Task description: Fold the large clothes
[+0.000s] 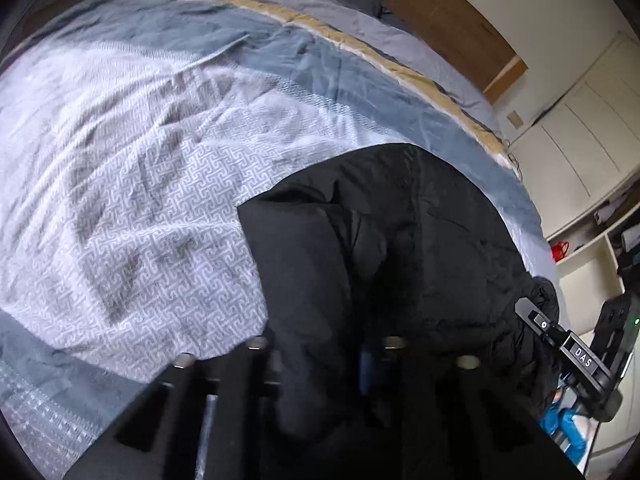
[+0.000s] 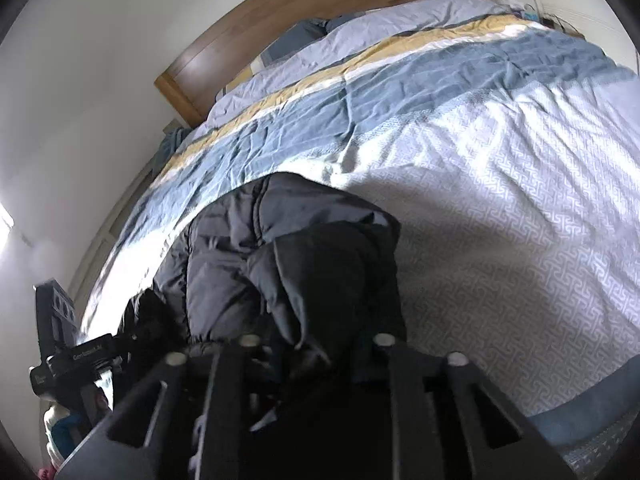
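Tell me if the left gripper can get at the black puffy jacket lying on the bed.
Probably yes: the left gripper already has the black puffy jacket bunched between its fingers, and nothing lies over it on the patterned grey bedspread.

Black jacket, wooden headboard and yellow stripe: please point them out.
Black jacket [image 1: 400,248], left wrist view, on its back panel.
Wooden headboard [image 2: 280,20], right wrist view, on its front board.
Yellow stripe [image 2: 400,46], right wrist view, mid-band.
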